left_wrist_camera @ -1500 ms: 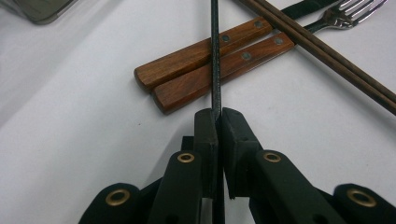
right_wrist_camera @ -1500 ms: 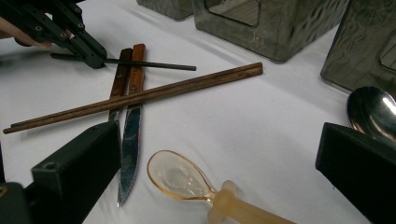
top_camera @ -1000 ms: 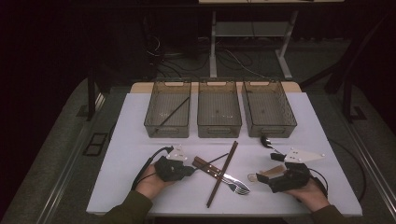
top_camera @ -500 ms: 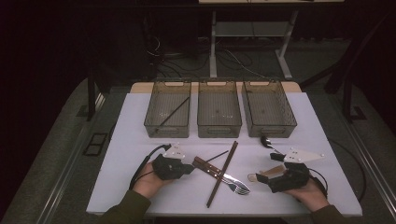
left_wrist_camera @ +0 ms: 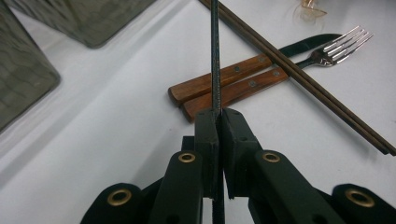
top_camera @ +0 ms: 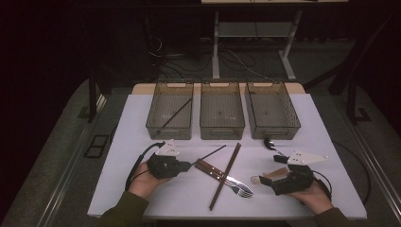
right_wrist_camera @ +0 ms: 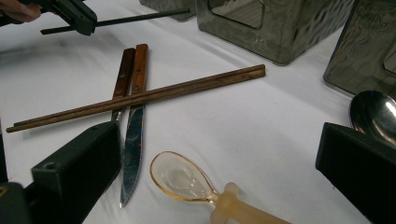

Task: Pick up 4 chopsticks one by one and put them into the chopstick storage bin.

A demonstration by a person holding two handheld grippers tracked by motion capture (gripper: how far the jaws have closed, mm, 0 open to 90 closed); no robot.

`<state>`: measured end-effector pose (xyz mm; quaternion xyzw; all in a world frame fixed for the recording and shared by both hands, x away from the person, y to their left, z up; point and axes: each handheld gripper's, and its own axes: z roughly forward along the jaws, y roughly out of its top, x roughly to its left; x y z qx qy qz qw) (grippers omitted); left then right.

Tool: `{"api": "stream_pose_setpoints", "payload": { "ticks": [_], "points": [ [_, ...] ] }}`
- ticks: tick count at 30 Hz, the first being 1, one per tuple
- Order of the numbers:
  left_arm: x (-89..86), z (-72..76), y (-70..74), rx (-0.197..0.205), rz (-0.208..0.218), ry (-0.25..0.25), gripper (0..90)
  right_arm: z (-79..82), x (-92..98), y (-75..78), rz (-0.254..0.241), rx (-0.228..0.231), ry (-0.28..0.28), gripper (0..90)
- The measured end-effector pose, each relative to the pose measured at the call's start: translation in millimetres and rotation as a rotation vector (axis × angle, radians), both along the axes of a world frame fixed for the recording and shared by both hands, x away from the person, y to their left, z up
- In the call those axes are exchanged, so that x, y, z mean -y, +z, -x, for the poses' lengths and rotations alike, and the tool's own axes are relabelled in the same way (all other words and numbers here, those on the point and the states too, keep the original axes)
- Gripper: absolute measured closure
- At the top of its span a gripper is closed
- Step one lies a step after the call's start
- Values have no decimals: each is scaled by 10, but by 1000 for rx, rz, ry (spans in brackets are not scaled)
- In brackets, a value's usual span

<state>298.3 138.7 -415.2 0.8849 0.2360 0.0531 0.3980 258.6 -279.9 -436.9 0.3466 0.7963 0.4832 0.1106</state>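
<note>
two brown chopsticks [top_camera: 226, 176] across knife [top_camera: 222, 175], fork [top_camera: 242, 191].

The counter [top_camera: 142, 189] wears a white covering. Along its far edge stand three smoky clear bins in a row: the left bin [top_camera: 169, 128], the middle bin [top_camera: 222, 127] and the right bin [top_camera: 273, 128]. Nearer the front, a wood-handled knife [top_camera: 215, 171] and fork [top_camera: 240, 190] lie side by side, with a pair of brown chopsticks [top_camera: 226, 176] laid across them. A metal spoon [top_camera: 270, 143] rests just before the right bin, and an amber plastic spoon [right_wrist_camera: 182, 178] lies near the front right.
</note>
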Motion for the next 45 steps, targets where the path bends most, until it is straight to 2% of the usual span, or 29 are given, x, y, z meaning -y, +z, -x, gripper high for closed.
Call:
{"api": "stream_pose_setpoints", "payload": {
  "ticks": [12,30,36,45],
  "points": [
    [-199,-38,91,23,38,59,857,-2,-2,-1,1,-1,2,3],
    [-462,-110,139,34,95,148,857,-5,-2,-6,0,-5,3,2],
    [-552,-156,167,44,105,171,857,-8,-3,-9,2,-4,3,3],
    [-664,-247,234,66,146,225,857,-14,-3,-11,1,-5,1,2]
  ]
}}
